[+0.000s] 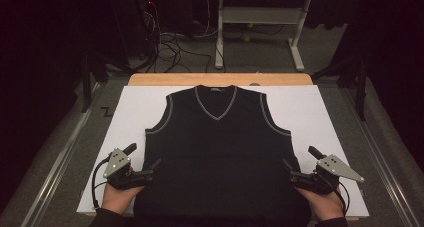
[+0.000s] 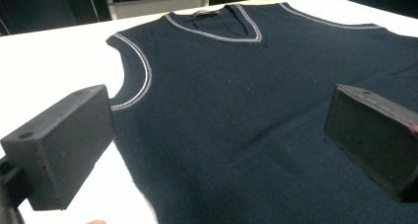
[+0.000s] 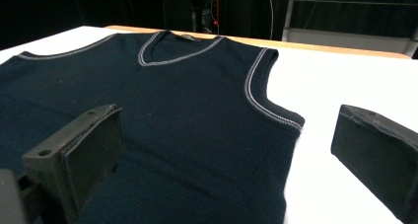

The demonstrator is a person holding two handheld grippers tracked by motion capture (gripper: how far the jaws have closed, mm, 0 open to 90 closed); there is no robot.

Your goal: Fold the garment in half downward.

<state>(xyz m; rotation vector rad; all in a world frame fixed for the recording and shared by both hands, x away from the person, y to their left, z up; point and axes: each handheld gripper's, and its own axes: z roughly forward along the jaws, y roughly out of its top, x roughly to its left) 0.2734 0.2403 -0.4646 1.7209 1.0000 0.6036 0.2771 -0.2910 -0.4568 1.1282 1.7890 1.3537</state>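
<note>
The left gripper [image 1: 146, 168] and the right gripper [image 1: 296, 169] were low, apart, with jaws wide open.

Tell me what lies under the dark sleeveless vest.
The vest lies flat on a white board, bare around its sides. A wooden tabletop shows past the board's far edge. Whatever sits directly beneath the fabric is covered and cannot be seen.

Left gripper [image 1: 145, 168], lower left: black body, grey three-cornered plate with screw holes, looped black cable. Right gripper [image 1: 296, 169], lower right: identical. Fingers [image 2: 61, 145] black, blocky. Dark sleeves.
</note>
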